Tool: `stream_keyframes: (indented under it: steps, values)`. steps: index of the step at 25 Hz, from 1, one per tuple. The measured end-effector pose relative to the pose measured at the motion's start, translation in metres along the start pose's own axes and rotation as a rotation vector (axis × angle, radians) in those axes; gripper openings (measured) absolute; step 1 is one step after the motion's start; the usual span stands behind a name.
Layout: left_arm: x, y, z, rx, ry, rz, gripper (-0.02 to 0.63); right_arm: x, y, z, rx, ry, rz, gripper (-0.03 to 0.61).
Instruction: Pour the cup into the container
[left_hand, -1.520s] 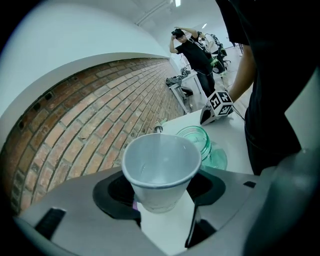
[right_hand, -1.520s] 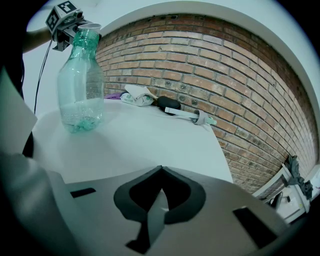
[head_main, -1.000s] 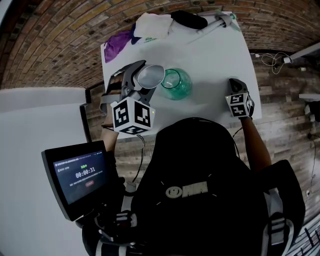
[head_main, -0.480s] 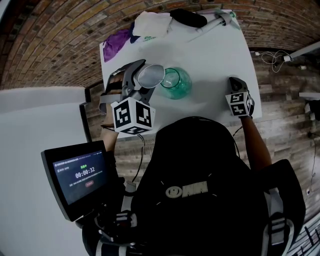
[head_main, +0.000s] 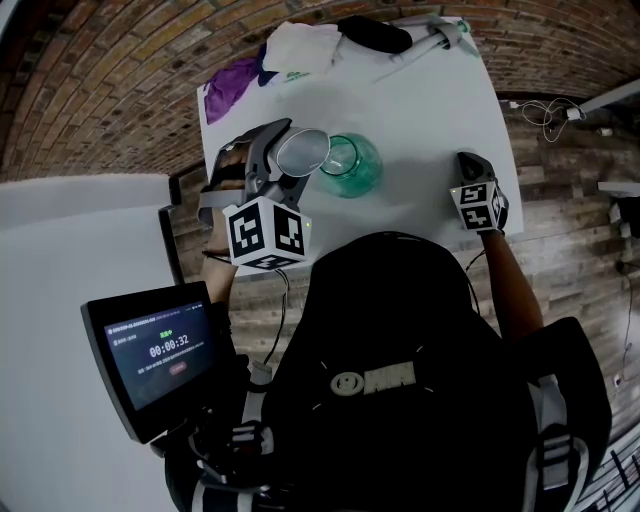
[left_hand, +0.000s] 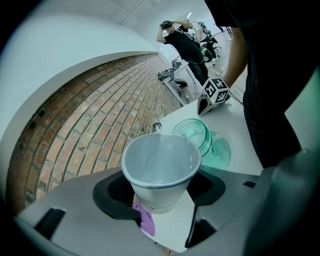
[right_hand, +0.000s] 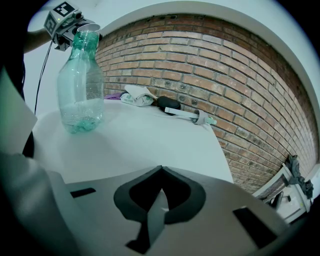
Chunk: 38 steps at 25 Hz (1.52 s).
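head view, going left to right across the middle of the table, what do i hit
cup held in the left hand-held gripper → green container → right hand-held gripper

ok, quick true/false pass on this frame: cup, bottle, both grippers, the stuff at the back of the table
1. The left gripper is shut on the white cup. True.
2. The right gripper holds the green bottle. False: its jaws are together with nothing between them, and it is well apart from the bottle.
3. The bottle stands upright on the white table. True.
4. The cup sits on the table beside the bottle. False: it is held up in the left gripper, close to the bottle's mouth.
5. A purple cloth lies at the table's far edge. True.
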<state>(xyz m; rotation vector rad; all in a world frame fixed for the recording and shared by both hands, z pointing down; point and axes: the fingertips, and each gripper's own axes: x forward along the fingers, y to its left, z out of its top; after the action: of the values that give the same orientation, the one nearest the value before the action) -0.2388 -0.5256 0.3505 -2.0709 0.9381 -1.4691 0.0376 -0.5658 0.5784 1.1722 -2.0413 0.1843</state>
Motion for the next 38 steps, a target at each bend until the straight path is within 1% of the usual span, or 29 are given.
stream_keyframes:
  steps: [7, 38]
  values:
    - [0.0005, -0.0018, 0.0002, 0.032, 0.008, 0.006, 0.296, -0.0003, -0.0003, 0.0, 0.001, 0.0, 0.002, 0.003]
    - [0.0006, -0.0007, -0.0009, 0.046, 0.025, 0.01, 0.296, 0.0007, -0.0002, 0.0006, 0.001, 0.003, 0.004, 0.003]
